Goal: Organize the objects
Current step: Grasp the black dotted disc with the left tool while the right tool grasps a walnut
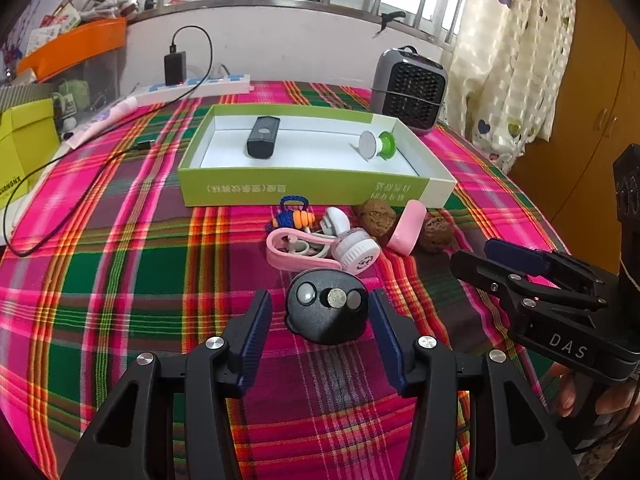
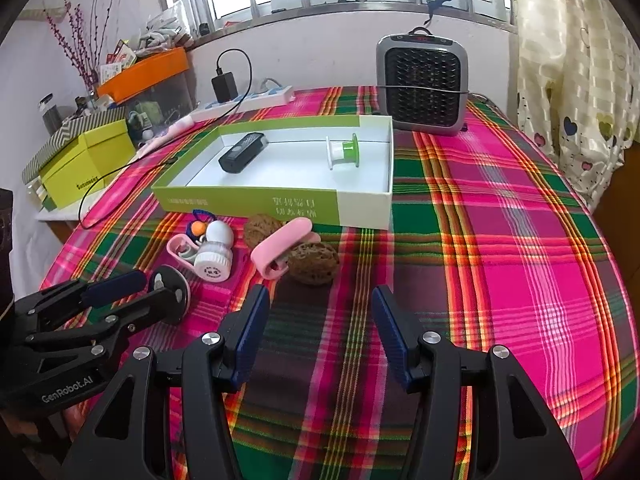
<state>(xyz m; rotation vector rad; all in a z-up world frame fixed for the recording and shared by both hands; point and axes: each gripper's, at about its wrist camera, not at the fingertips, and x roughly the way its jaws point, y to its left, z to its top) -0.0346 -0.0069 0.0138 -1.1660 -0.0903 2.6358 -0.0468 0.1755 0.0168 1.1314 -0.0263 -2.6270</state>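
Now the black disc point(image 1: 326, 307) lies untouched between the spread left tongs point(image 1: 322, 334); right tongs point(image 2: 320, 336) gape empty.

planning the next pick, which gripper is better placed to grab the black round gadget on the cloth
Left. The left gripper already straddles the black gadget, one finger on each side, not yet pressing. The right gripper sits over bare cloth, nearer the walnut.

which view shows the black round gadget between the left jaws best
The left wrist view: the black round gadget faces the camera, unobstructed. In the right wrist view it appears edge-on, partly hidden behind the left gripper.
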